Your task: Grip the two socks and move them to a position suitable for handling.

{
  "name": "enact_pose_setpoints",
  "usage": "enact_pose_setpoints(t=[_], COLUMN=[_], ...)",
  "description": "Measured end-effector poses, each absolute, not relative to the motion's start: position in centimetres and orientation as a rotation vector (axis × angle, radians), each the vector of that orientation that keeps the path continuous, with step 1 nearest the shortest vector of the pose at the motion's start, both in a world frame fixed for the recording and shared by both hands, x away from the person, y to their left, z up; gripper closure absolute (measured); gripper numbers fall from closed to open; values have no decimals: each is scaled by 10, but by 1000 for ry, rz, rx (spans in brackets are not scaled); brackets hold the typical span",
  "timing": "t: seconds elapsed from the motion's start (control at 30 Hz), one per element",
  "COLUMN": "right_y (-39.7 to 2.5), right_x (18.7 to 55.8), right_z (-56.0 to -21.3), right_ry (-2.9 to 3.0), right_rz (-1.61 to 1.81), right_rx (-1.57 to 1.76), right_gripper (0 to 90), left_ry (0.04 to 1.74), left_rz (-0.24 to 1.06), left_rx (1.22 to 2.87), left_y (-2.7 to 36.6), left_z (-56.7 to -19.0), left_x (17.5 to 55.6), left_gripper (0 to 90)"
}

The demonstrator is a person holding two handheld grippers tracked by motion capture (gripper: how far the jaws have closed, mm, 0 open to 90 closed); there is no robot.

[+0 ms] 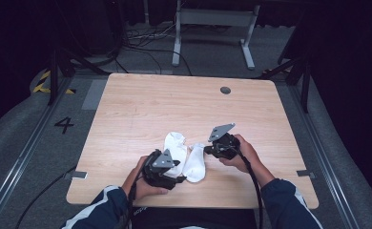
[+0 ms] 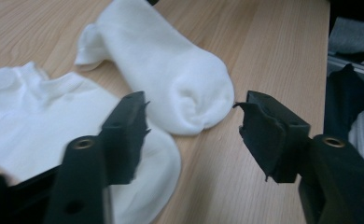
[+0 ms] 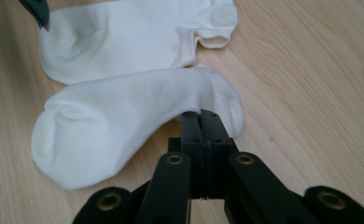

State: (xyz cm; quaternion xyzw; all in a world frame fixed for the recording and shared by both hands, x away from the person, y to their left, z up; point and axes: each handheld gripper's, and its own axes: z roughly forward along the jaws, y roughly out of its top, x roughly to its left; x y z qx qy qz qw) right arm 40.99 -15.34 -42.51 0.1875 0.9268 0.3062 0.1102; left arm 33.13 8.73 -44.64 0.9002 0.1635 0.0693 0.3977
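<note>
- Your right tongs (image 3: 201, 116) are pressed together on the cuff end of the nearer sock (image 3: 124, 126); in the right gripper view the cuff fabric disappears between the two black jaws.
- Your left tongs (image 2: 192, 126) stand wide apart and hold nothing. In the left gripper view the toe of the nearer sock (image 2: 171, 74) lies between the two jaws, just ahead of them.
- One jaw of your left tongs overlaps the second sock (image 2: 40, 121) in that view; whether it touches the fabric cannot be made out.
- Both socks lie flat on the counter (image 1: 141, 109), side by side near your edge, touching or nearly so along their length.
- In the high view the left tongs (image 1: 180, 180) cover the near end of the second sock (image 1: 175, 145), and the right tongs (image 1: 207, 150) sit at the far end of the nearer sock (image 1: 195, 164).
- The long axis of each sock runs roughly from your edge toward the far edge. The held sock points its toe toward you and its cuff away.
- A round grommet hole (image 1: 225, 90) sits near the far edge of the counter, well apart from the socks.
- Cables (image 1: 141, 43) and a metal frame (image 1: 212, 24) lie on the floor beyond the counter.
</note>
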Motion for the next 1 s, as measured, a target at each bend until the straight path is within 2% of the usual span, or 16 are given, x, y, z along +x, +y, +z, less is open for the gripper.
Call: enact_pose_setpoints(t=[0.03,0.07,0.13,0.23,0.33,0.57,0.73,0.9,1.0], right_y=[-153,-152,-151,-150,-149,-155,-158,-161,-165], right_x=[410,409,409,408,407,406,405,404,402], right_z=[-425,-426,-427,-430,-433,-432,-432,-433,-432], right_ry=[2724,2718,2720,2728,2736,2734,2736,2736,2735], right_rz=[900,874,869,849,829,831,825,824,833], right_rx=[551,555,558,555,557,565,573,580,575], right_gripper=[896,896,896,896,896,896,896,896,896], left_ry=[414,368,349,295,317,397,367,347,327], left_rz=[176,232,217,237,241,196,184,194,195], left_rx=[2280,2313,2317,2362,2407,2430,2439,2444,2426], left_y=[87,68,60,34,22,23,25,27,29], left_z=[-446,-449,-449,-453,-459,-470,-470,-469,-467], left_x=[331,326,326,322,329,342,343,345,344], left_gripper=[349,346,340,374,450,584,653,832,853])
